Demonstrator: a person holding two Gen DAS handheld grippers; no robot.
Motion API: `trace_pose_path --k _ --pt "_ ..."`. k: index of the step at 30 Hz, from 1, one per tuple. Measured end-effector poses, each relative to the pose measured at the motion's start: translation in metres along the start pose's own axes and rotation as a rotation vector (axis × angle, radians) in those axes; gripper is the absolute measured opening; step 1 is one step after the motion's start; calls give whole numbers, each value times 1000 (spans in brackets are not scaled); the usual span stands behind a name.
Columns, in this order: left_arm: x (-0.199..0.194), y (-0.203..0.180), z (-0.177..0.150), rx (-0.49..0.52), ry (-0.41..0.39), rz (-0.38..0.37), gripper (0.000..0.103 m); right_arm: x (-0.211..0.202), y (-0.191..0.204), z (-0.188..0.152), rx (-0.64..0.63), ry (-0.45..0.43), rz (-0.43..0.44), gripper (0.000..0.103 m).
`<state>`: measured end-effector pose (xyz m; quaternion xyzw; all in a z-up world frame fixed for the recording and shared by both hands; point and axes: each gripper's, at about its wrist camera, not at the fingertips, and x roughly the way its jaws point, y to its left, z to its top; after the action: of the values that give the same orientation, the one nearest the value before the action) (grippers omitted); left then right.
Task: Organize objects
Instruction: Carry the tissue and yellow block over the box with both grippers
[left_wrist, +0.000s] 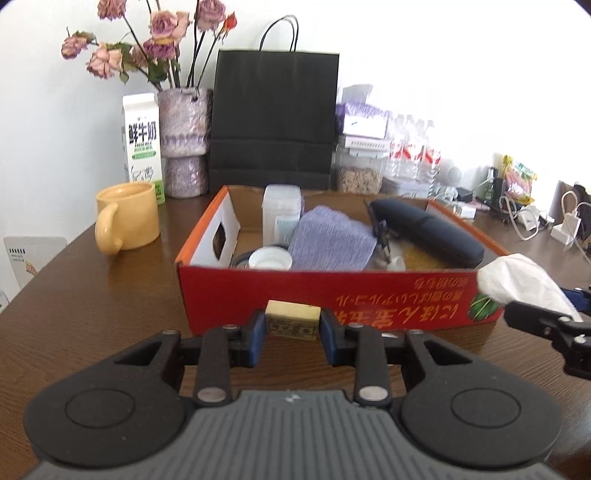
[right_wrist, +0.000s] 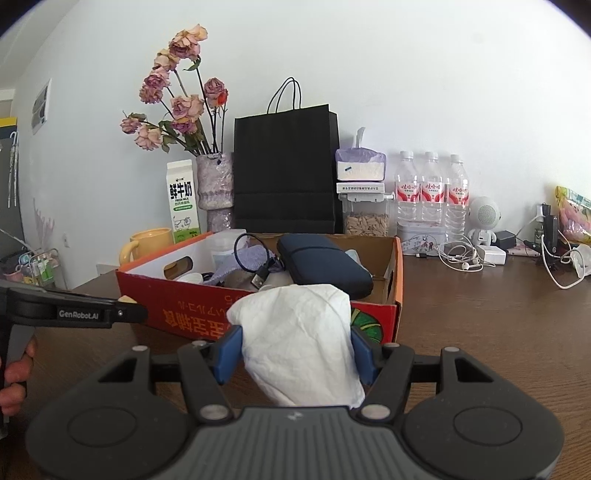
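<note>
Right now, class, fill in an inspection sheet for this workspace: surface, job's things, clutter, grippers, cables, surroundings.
Surface: brown wooden table.
Job's things: red cardboard box holding a dark case and purple cloth.
Clutter: yellow mug, milk carton, water bottles.
Grippers: left gripper shut on a small block; right gripper shut on a white tissue.
Cables: white earphones.
Surroundings: black paper bag, dried roses, white wall.

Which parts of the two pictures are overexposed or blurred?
Left wrist view: the upper right wall is blown out white, and the water bottles look washed and soft; the red box print is slightly blurred. Right wrist view: even light, sharp; the tissue keeps its creases.
</note>
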<state>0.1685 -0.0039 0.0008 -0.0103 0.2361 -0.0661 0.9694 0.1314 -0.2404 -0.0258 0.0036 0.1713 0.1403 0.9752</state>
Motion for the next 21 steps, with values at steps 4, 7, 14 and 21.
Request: trace_pose_path --k 4,7,14,21 --pt "-7 -5 14 11 -36 -8 32 1 10 13 -36 -28 24 61" --pt "-10 -7 26 19 -64 -12 32 5 21 27 -69 -44 40 61" --pt "-8 -6 52 19 -112 -17 32 31 46 56 -139 -51 54 61" --pt "10 1 71 -3 -129 -9 32 69 65 73 -157 -52 54 61"
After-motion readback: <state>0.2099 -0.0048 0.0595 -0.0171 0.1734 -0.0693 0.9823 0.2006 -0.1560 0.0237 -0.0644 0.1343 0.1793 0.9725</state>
